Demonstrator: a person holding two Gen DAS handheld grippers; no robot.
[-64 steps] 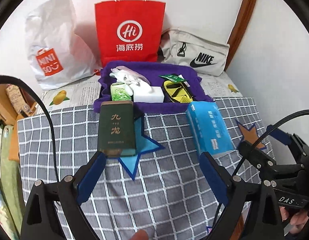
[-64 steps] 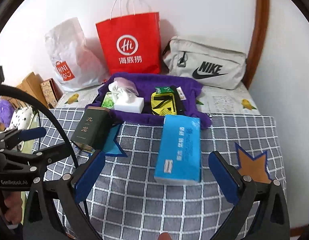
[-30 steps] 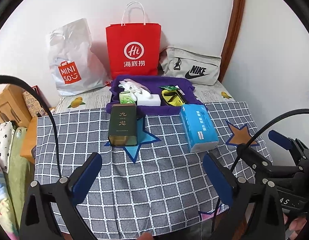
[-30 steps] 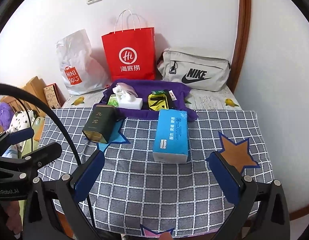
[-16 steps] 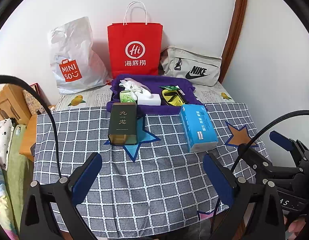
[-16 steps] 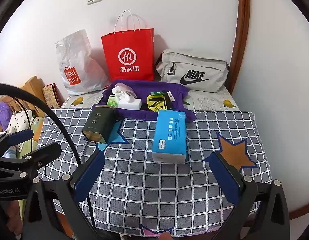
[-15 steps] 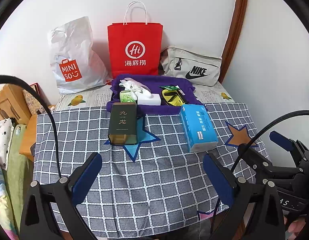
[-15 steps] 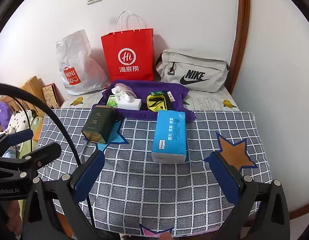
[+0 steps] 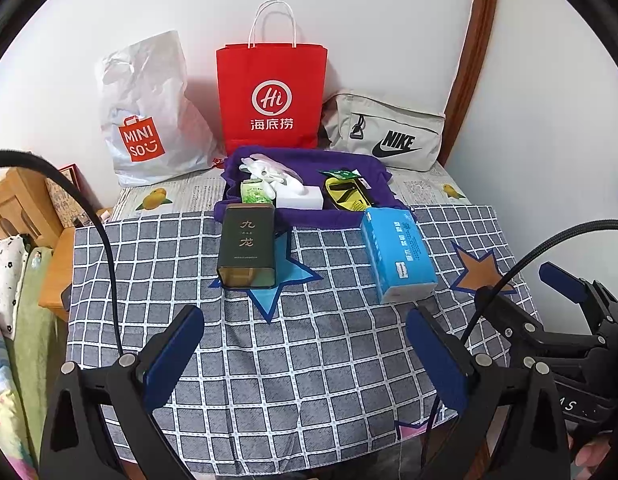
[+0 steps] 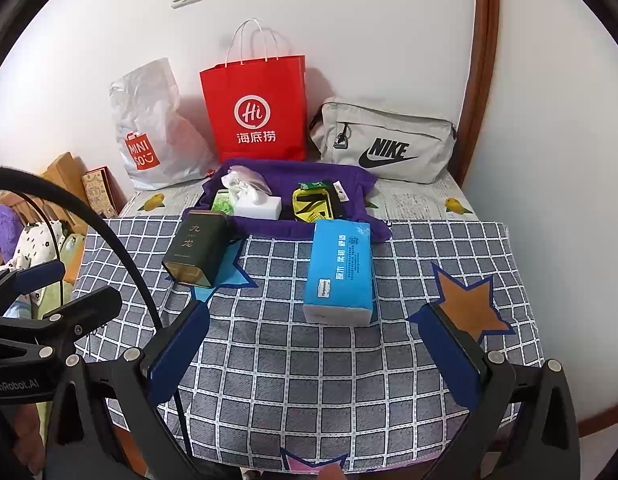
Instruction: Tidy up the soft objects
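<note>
Checked tablecloth [image 9: 309,360] covers your tabletop; tissue pack [image 10: 339,272] lies mid-cloth, purple tray [image 10: 361,188] at the far edge. Your left gripper [image 9: 305,356] and right gripper [image 10: 317,352] hover spread wide, holding nothing.

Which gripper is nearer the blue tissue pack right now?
Right. The right gripper faces the blue tissue pack head-on; the left gripper sits off toward the green tin.

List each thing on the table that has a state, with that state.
Left tool: open, empty.
Right tool: open, empty.
Tissue pack: lying flat, sealed.
Green tin: lying on its side.
Red bag: upright.
Grey pouch: zipped shut.
Purple tray: holding small items.
</note>
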